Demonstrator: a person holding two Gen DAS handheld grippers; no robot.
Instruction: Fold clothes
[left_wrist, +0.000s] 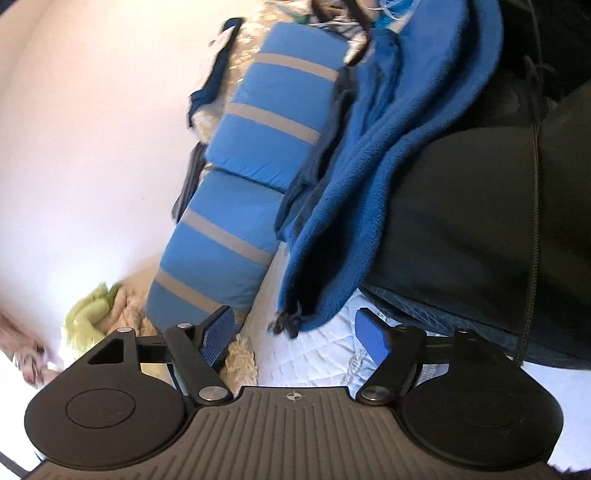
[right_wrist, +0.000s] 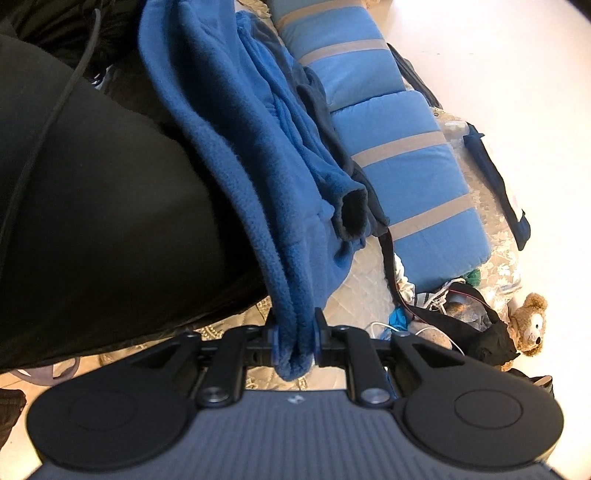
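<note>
A blue fleece garment hangs in folds, held against the person's dark-clothed body. My right gripper is shut on a bunched edge of the fleece, which sticks out below its pads. In the left wrist view the same fleece hangs down to a corner with a dark cord end. My left gripper is open and empty just below that corner, blue pads wide apart.
A blue cushion with grey stripes lies along the bed beside a pale wall. A white quilted cover lies below. A teddy bear, dark bags and loose clutter sit by the cushion's end.
</note>
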